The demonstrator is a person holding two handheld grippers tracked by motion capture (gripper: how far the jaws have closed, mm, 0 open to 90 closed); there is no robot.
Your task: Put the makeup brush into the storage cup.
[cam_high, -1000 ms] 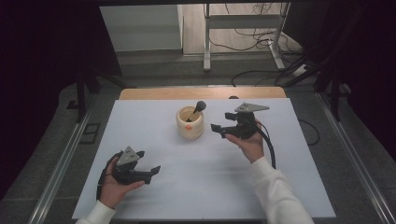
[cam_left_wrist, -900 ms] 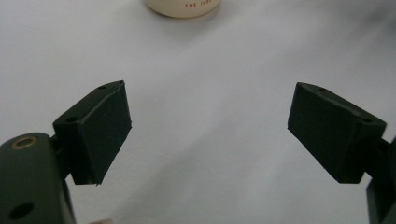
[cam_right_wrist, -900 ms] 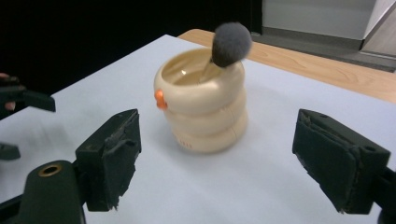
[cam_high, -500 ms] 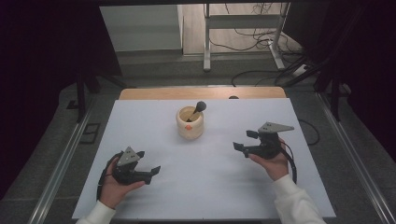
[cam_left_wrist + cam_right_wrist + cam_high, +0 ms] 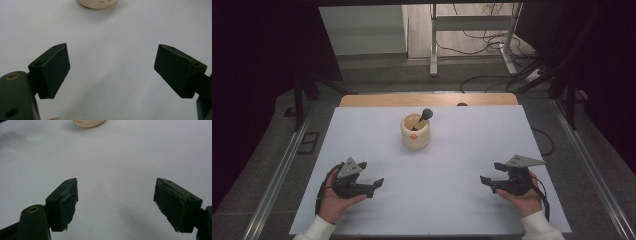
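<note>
- High view: mortar [image 5: 416, 132] stood upright near mid-table, toward the far edge, w/ pestle [image 5: 422, 117] leaning inside it, dark head sticking up over the rim to the right.
- Left gripper [image 5: 374, 184] sat low at the near-left of the table, held in left hand [image 5: 334, 197]; well apart from the mortar.
- Right gripper [image 5: 487, 181] sat low at near-right, in right hand [image 5: 524, 192]; also well apart from the mortar.
- Left gripper view: pads [image 5: 53, 72] spread wide, nothing between them, just bare sheet; base of the mortar [image 5: 97, 3] at top edge.
- Right gripper view: pads [image 5: 66, 203] spread wide & empty too, though jaws had just been closing a little; pad faces looked worn/ragged. Mortar base [image 5: 87, 123] at top edge.
- Progress, my read: pestle-in-mortar part looked done, both hands parked at the near corners, nothing held. Prob. end of the job, or a pause before another go; couldn't tell which. Whether anything was in the bowl besides the pestle: too small to tell.
- Surface: table [image 5: 362, 145] covered w/ plain white sheet, matte, no clutter; strip of wood top [image 5: 377, 100] bare along the far edge.
- Room: dim, dark at both sides; grey floor, metal rails beside the table, white stand legs [image 5: 433, 55] & loose cables [image 5: 492, 37] behind.
</note>
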